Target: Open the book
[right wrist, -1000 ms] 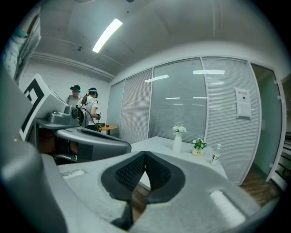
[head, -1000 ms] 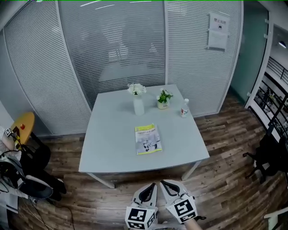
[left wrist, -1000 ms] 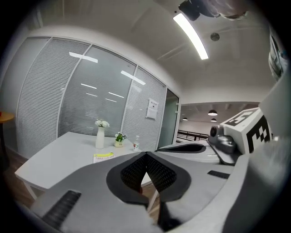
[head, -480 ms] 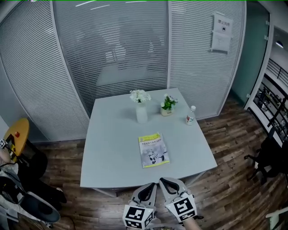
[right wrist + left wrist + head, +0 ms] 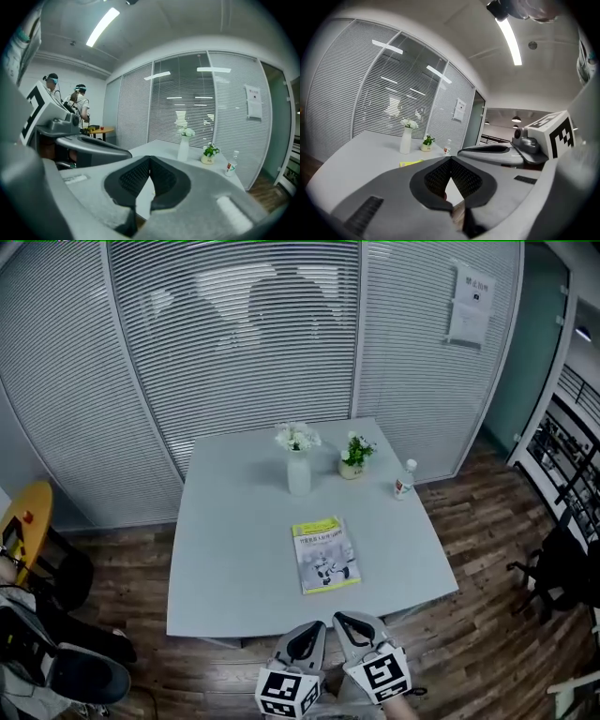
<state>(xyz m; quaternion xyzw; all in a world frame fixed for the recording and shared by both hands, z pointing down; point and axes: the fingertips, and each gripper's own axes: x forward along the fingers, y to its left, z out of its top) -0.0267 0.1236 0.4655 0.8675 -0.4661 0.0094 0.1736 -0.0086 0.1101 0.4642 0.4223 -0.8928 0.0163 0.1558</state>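
The left gripper [image 5: 450, 160] has its jaws closed tip to tip, with nothing between the dark ribbed pads. The right gripper [image 5: 149, 159] is the same: jaws together and empty. In the head view the two sit side by side, the marker cubes nearest the person and the jaws pointing away, short of the near edge of the table [image 5: 225, 549] and over the wooden floor [image 5: 487, 615].

Straight ahead of both grippers, a little past that near edge, lies the book [image 5: 325, 555]. It is shut and flat on the tabletop, cover up (a yellow band runs along its far end), and neither gripper touches it. From the left gripper's own view only a yellow sliver of it shows above the jaws.

Farther ahead, beyond the book and toward the far side of the table, stands a white vase of white flowers [image 5: 298, 470]. To the right-gripper side of the vase is a small potted plant [image 5: 353, 457], and farther out on that side, near the table's right edge, a small bottle [image 5: 404, 480] with a red label. All three stand upright and apart from one another.

Behind the table rises a glass wall with slatted blinds [image 5: 234, 334], carrying a paper notice [image 5: 470, 306] high on the right-gripper side. Well off to the left-gripper side is a round yellow table [image 5: 23, 517], and well off to the right a black chair [image 5: 553, 573]. The right gripper view also catches two people [image 5: 79, 101] standing far off past the left gripper.
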